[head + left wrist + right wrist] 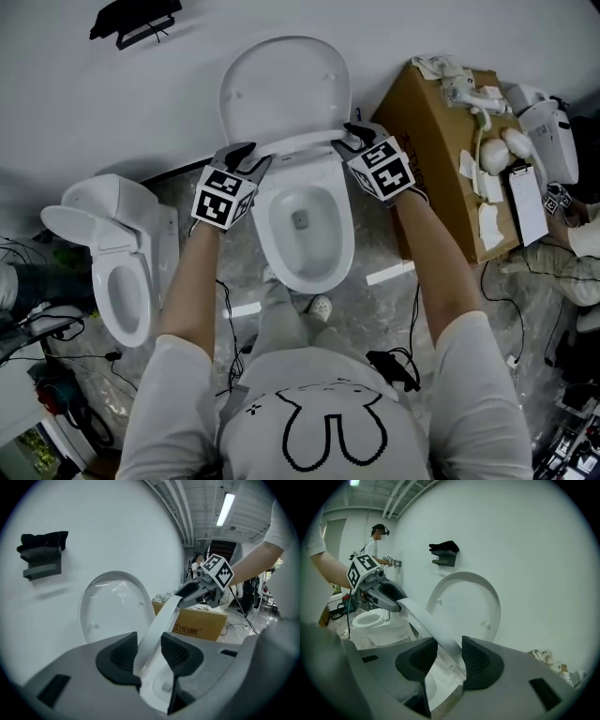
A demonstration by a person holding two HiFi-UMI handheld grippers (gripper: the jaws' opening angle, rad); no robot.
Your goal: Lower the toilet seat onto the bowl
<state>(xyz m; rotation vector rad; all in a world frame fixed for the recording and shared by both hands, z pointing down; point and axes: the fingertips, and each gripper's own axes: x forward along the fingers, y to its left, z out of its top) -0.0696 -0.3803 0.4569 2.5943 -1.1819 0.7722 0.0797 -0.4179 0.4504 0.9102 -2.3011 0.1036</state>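
White wall [469, 28] behind, mottled stone floor [384, 300] underfoot, toilet bowl [262, 225] just below both grippers. Caught part-way down, toilet seat [161, 620]: off the raised lid [284, 89], not yet resting on the bowl.

On one side rim, left gripper [149, 651] closed partway, white band filling the gap between its pads. On the opposite rim, right gripper [450, 656] clamped the same way. Seemingly a firm pinch on each side, though actual pad pressure hard to confirm through the wide-angle lens.

Gripped at two matching spots, probably to keep the ring level and prevent a free drop onto the porcelain.

Front arc of the seat bridging from one gripper to the other, ahead of both sets of jaws. Long axis running from the hinge, low and beyond the jaws at the wall side, up and out toward the person. Free end high, underside tilted toward the bowl.

Lid upright against the wall, beyond the grippers. Second toilet [94, 281] well off the left gripper's outer side, cardboard box [431, 159] near the right gripper, neither in the seat's path.
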